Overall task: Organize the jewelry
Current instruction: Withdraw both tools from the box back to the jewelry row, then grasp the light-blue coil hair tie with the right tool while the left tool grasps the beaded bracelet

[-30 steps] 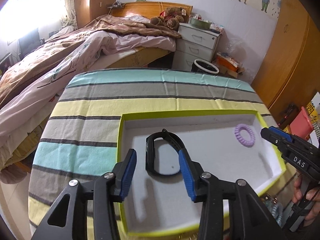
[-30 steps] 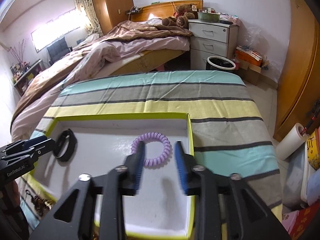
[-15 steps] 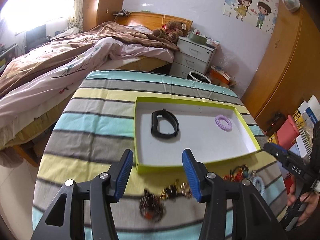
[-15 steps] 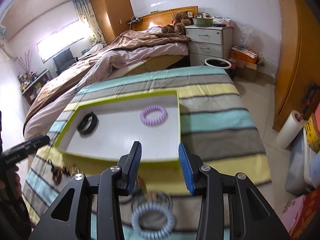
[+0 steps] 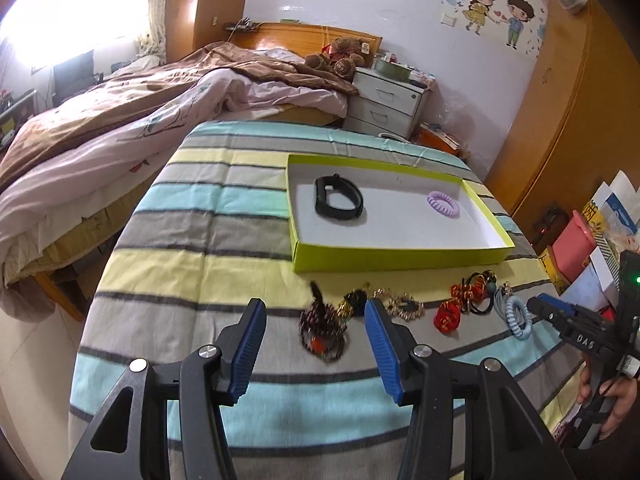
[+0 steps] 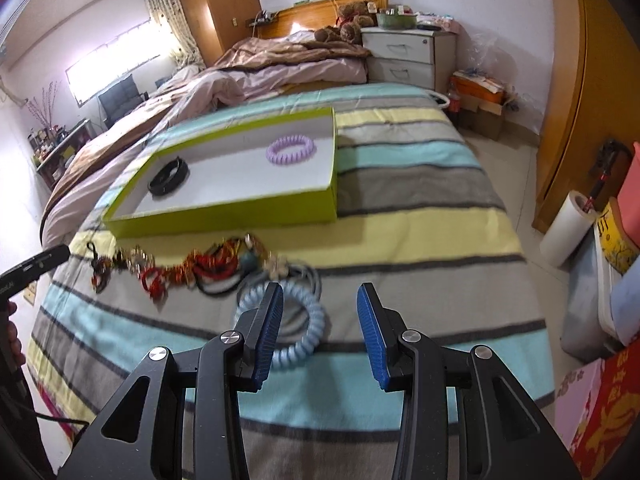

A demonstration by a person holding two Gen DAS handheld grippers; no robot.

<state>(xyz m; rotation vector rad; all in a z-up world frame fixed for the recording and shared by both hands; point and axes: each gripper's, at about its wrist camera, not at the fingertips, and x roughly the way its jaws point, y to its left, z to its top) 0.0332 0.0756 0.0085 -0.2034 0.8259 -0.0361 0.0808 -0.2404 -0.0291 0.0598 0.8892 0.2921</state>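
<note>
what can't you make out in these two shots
- Tangled red and gold jewelry pile on the striped cloth: motion blur in the right wrist view merges the pieces.
- Pale blue spiral hair tie: partly hidden behind the right gripper, same view.
- Dark beaded bracelet: blurred in the left wrist view.

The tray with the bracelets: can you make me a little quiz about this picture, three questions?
1. True or false: the tray holds two things.
2. Which coil lies in the tray: A purple, B blue?
3. Fill in: the black band lies to the ____ of the purple coil in the left view.

Key: 1 true. 2 A. 3 left.
</note>
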